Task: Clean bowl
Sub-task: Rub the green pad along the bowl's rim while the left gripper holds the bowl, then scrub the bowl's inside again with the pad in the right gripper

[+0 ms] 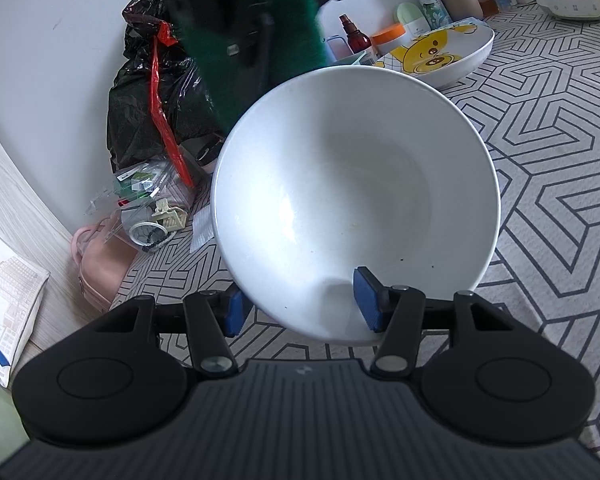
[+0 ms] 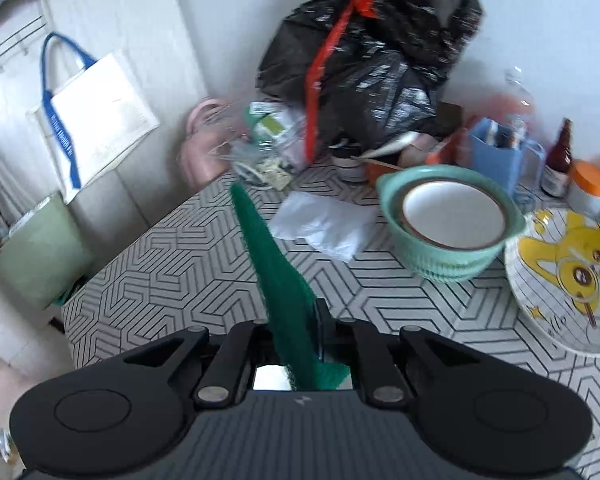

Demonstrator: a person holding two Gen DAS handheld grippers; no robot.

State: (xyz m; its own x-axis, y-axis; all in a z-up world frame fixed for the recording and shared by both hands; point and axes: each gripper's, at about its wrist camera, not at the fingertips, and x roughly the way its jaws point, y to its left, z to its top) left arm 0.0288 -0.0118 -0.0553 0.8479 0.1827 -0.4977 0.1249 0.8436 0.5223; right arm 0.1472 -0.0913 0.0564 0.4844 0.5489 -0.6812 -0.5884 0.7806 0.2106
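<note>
Plain white round ceramic bowl (image 1: 356,208) held off the table, tilted w/ its inside toward the left wrist cam; a few dark specks on the near inner wall. Left gripper (image 1: 306,306) about half open, blue pads clamping the bowl's near rim, one pad inside, one outside.

Right gripper (image 2: 300,332) nearly closed, pinching a green scouring pad (image 2: 278,280); in left cam the pad hangs blurred at the bowl's far-left rim, contact can't be told.

Surrounds: geometric black-and-white patterned tablecloth (image 1: 540,128). Far right of the held bowl, a white bowl w/ yellow cartoon bear print (image 1: 440,54); behind it bottles and jars, partly cut off. Far left, black bin bag w/ red tie (image 1: 152,92) against the wall, clear packaging at its foot. Right cam also shows a teal ribbed bowl w/ smaller bowl nested inside (image 2: 452,220) and a white tote bag w/ blue handles (image 2: 96,120) at left. Right cam blurred; small items there unreadable.
</note>
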